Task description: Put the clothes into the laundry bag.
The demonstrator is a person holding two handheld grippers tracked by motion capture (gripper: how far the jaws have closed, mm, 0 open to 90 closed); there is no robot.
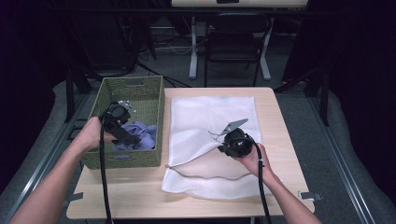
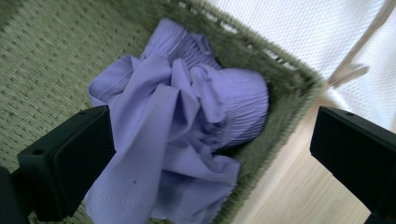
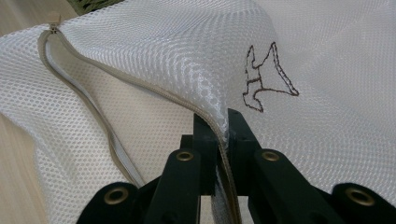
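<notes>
The right gripper [image 3: 219,135] pinches the zipper edge of the white mesh laundry bag [image 1: 205,116] on the bench; lift it higher so the mouth gapes. The left gripper [image 2: 205,149], fingers wide, hovers over the crumpled lilac cloth garment [image 2: 187,135] in the woven green basket [image 1: 154,88]; grab deep. The bag's inside is hidden.

The lilac cloth [image 2: 177,135] is cut off at the left gripper view's bottom edge (partly behind one of the jaws).
</notes>
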